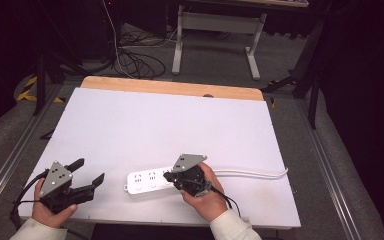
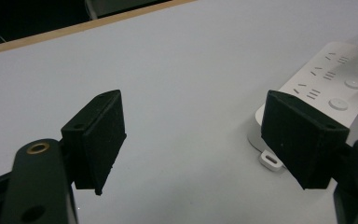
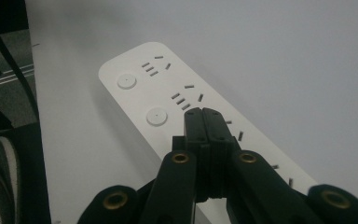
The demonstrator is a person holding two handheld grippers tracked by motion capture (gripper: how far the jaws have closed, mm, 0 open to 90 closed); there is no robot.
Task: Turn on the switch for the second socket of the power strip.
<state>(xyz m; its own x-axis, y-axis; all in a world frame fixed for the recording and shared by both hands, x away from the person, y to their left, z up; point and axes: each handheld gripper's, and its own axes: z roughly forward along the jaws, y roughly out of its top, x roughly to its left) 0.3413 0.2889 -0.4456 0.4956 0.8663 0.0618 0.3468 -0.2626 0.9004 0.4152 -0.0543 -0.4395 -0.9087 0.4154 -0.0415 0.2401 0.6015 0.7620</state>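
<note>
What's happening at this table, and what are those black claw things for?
A person sits at a white table with a hand-held gripper in each hand. The right gripper, its jaws shut together, is tipped down over a white power strip, close to one of its round buttons; whether it touches the strip is hard to tell. The left gripper sits off to the side with its jaws wide open, holding nothing. The strip's white cable trails away to the right.

From up top my right gripper [image 1: 172,176] covers the near end of the power strip [image 1: 145,181], so I can't tell whether the tips actually touch it. In the right gripper view the strip runs out under the jaws. Its cord [image 1: 250,173] drops off the table edge [image 1: 280,150], plug end out of sight. Socket markings are too tiny to read.
</note>
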